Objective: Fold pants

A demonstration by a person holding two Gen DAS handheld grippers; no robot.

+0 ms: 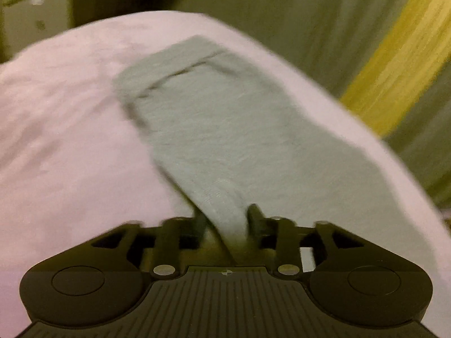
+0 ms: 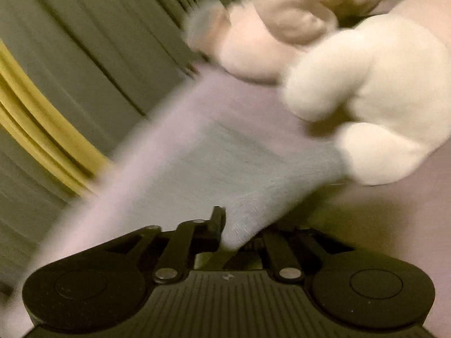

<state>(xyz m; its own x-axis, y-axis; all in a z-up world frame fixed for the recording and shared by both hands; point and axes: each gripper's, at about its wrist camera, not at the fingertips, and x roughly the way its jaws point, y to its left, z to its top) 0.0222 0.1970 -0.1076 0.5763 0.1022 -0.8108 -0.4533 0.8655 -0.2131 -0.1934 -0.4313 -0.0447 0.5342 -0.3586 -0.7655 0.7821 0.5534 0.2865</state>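
Pants (image 1: pixel 225 129) on pink sheet (image 1: pixel 62 129), edge pinched in each tool: left tool (image 1: pixel 227 222), right tool (image 2: pixel 239 225).

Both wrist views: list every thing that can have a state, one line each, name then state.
Grey fabric pants: stretched out over the bed, one end pinched in each gripper.
Left gripper: jaws shut on the pants.
Right gripper: jaws shut on the pants.
Pale pink bed sheet: spread out, wrinkled.
White plush toy: lying on the bed.
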